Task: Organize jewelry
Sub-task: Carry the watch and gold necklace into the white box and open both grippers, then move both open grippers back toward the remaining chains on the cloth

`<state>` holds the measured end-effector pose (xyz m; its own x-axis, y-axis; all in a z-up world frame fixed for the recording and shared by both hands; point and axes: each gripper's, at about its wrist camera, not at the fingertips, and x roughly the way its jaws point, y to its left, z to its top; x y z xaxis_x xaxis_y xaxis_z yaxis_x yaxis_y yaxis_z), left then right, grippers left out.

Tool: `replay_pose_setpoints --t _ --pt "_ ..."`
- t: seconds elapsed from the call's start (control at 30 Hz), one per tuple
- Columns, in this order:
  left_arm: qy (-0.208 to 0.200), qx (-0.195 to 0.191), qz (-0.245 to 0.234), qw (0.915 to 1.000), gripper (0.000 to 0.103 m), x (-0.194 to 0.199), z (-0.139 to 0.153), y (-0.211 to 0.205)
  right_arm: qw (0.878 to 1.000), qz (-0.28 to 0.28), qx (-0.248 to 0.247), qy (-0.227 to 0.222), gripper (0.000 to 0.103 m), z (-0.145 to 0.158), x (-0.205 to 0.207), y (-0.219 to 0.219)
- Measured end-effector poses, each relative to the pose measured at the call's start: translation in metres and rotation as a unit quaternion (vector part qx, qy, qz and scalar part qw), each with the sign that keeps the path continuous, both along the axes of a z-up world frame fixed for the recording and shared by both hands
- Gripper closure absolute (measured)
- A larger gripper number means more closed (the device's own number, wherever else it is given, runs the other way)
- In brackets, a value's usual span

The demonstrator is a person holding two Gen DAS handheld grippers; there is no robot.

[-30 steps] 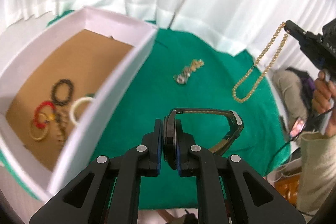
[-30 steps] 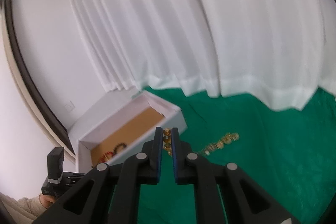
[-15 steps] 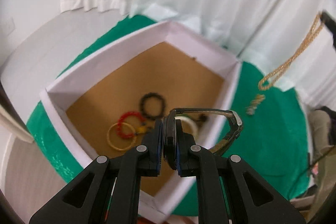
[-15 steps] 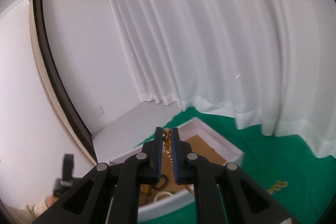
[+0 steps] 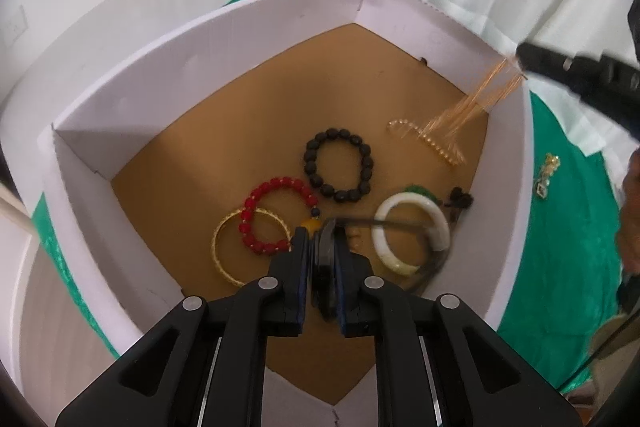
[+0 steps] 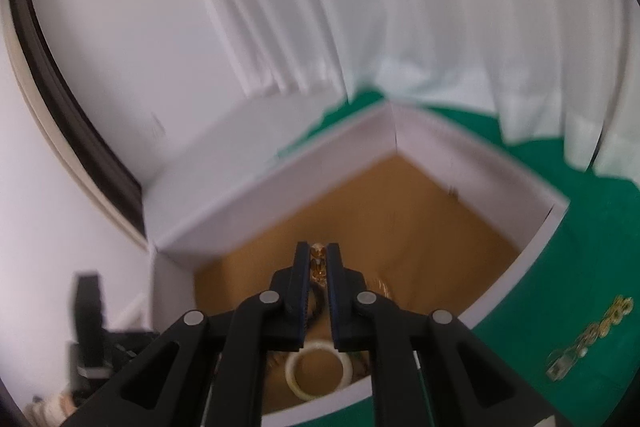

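My left gripper is shut on a dark wristwatch and holds it above the inside of the white box with a brown floor. My right gripper is shut on a gold bead necklace; in the left wrist view the necklace hangs blurred from the right gripper, its lower end on the box floor. In the box lie a black bead bracelet, a red bead bracelet, a gold bangle and a white bangle.
The box stands on a green cloth. A small gold chain piece lies on the cloth right of the box, also in the right wrist view. White curtains hang behind. A person's hand is at the right edge.
Both grippers have moved from over the green cloth to above the box. The necklace has come down into the box. The watch now hangs over the bracelets.
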<state>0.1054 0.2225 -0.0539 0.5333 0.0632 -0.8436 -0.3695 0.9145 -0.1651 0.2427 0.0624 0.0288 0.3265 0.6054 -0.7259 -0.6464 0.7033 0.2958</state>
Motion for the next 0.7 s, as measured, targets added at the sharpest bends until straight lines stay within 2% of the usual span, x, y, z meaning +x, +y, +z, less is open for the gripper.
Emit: replay_pose_setpoints --t 0.03,0.07,0.1,0.13,0.17,0.27,0.4,0.53,0.7 --pt "-0.003 0.004 0.001 1.0 0.072 -0.002 0.001 0.0 1.0 -0.002 -0.008 0.0 0.092 -0.004 -0.003 0.001" --pt "-0.005 0.012 0.004 0.9999 0.05 -0.003 0.002 -0.001 1.0 -0.003 -0.013 0.0 0.082 -0.007 -0.006 0.001" --pt "-0.008 0.018 0.008 0.9998 0.04 -0.004 0.004 -0.001 1.0 -0.004 -0.012 0.0 0.075 -0.007 -0.008 0.0" --pt "-0.014 0.027 0.013 0.9994 0.031 -0.006 0.007 -0.002 1.0 -0.008 -0.007 -0.001 0.053 -0.006 -0.011 -0.005" --pt "-0.021 0.033 0.014 0.9991 0.031 -0.009 0.01 -0.003 1.0 -0.015 -0.004 -0.007 0.04 -0.004 -0.015 -0.01" --pt "-0.03 0.04 0.012 0.9987 0.031 -0.012 0.016 -0.008 0.999 -0.023 -0.011 -0.028 0.04 0.001 -0.024 -0.023" --pt "-0.049 0.05 0.002 0.9975 0.028 -0.02 0.027 -0.029 0.997 -0.039 -0.046 -0.056 0.037 -0.002 -0.037 -0.05" --pt "-0.073 0.055 -0.026 0.9954 0.023 -0.028 0.038 -0.066 0.991 -0.071 -0.085 -0.07 0.03 -0.022 -0.052 -0.096" --pt "-0.09 0.044 -0.091 0.9908 0.018 -0.033 0.044 -0.129 0.983 -0.124 -0.127 -0.048 0.029 -0.059 -0.065 -0.166"
